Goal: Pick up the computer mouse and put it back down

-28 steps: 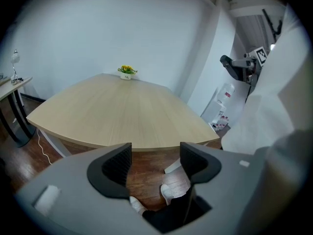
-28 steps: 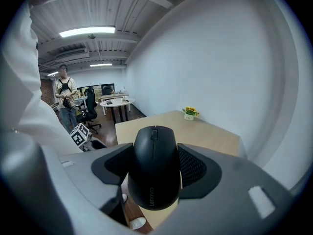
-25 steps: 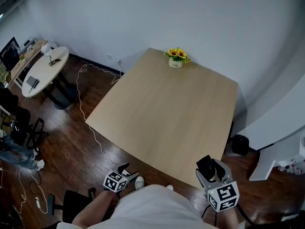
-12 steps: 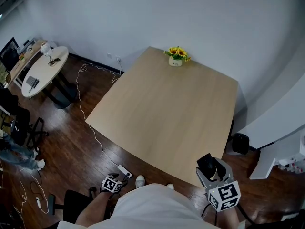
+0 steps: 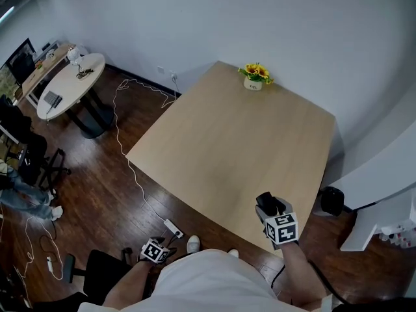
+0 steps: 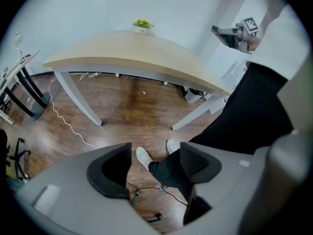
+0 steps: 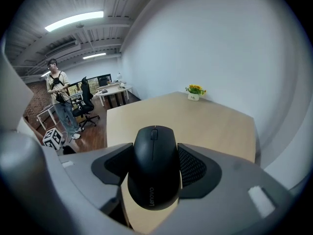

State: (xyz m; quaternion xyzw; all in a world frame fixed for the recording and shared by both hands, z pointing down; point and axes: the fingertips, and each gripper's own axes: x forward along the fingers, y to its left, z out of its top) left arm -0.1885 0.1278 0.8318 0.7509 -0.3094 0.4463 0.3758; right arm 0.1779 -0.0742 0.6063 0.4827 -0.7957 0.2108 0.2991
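Observation:
A black computer mouse (image 7: 155, 170) sits clamped between the pads of my right gripper (image 7: 155, 166), its nose pointing away over the wooden table (image 7: 195, 119). In the head view the right gripper (image 5: 266, 204) hangs just above the table's (image 5: 227, 142) near edge with the mouse (image 5: 264, 201) in it. My left gripper (image 5: 159, 247) is low beside my body, off the table. It points at the floor, and the jaws of the left gripper (image 6: 155, 160) stand open with nothing between them; only a trouser leg and shoe lie beyond.
A small pot of yellow flowers (image 5: 253, 78) stands at the table's far edge. A white power strip (image 5: 172, 227) and cable lie on the dark floor at the left. A round white table (image 5: 68, 86) and office chairs stand further left. A person (image 7: 57, 102) stands in the distance.
The right gripper has come down and forward with the mouse, now over the table's near edge. The left gripper has sunk lower beside my body.

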